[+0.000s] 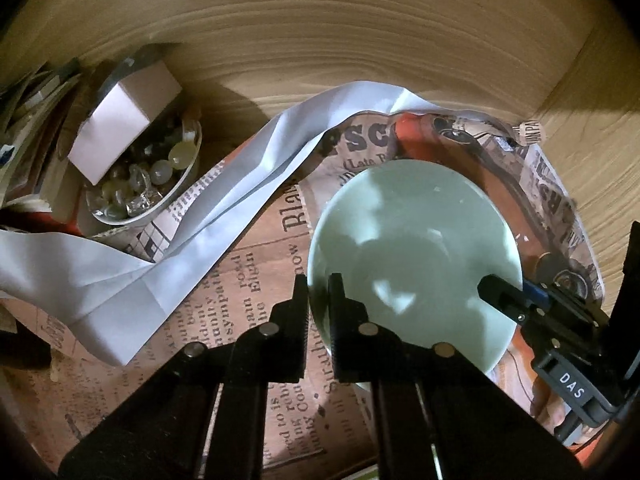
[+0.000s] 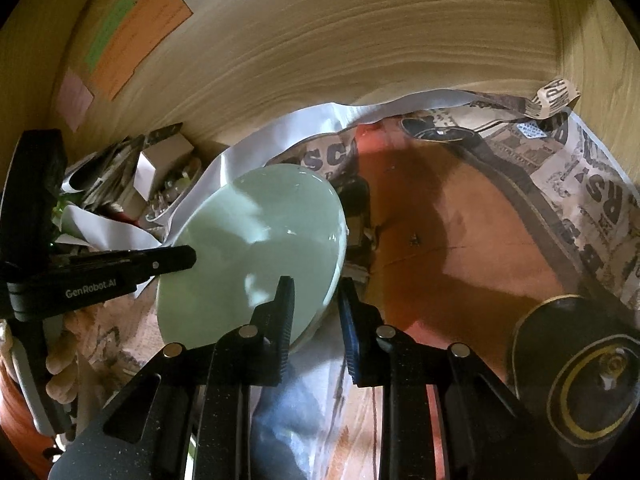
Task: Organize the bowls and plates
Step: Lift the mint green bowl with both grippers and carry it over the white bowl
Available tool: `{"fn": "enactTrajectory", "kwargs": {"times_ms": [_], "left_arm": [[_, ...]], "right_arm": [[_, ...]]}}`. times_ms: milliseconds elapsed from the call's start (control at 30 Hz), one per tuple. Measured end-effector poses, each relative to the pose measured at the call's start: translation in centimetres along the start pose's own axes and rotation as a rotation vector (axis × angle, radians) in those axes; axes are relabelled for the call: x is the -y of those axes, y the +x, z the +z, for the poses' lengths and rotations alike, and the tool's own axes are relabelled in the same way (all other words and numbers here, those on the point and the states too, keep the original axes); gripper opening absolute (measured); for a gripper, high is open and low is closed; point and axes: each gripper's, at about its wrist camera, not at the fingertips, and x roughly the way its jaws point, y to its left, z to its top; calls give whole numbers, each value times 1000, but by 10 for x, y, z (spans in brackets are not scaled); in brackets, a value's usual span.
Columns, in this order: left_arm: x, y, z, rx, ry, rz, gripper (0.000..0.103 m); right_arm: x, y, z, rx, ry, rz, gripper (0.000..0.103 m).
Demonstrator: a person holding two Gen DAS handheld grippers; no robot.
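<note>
A pale green bowl [image 1: 416, 240] sits over the newspaper-lined shelf floor, and both grippers hold it by opposite sides of its rim. My left gripper [image 1: 318, 284] is shut on the bowl's left rim, one finger inside and one outside. In the right wrist view the bowl [image 2: 252, 248] looks tilted, and my right gripper [image 2: 316, 288] is shut on its near right rim. Each gripper also shows in the other's view: the right gripper [image 1: 496, 292] at the bowl's right edge, the left gripper [image 2: 184, 258] reaching in from the left.
A glass dish of pebbles [image 1: 144, 184] with a white box on it stands at the left. A white paper strip [image 1: 200, 216] lies across the newspaper. A black and gold dish [image 2: 580, 380] sits at the right. Wooden walls [image 1: 320, 40] close the back and right.
</note>
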Motion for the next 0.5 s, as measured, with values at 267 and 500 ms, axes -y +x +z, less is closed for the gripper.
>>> {"fn": "enactTrajectory", "kwargs": {"times_ms": [267,500], "left_arm": [[-6,-28,-15,56,3,1,8],[-13,-75,-40,143,-2,-29,8]], "right_arm": [[-19,-17,-4,41,-71,-22,21],[-40,-48,-6,94,-103,22,21]]}}
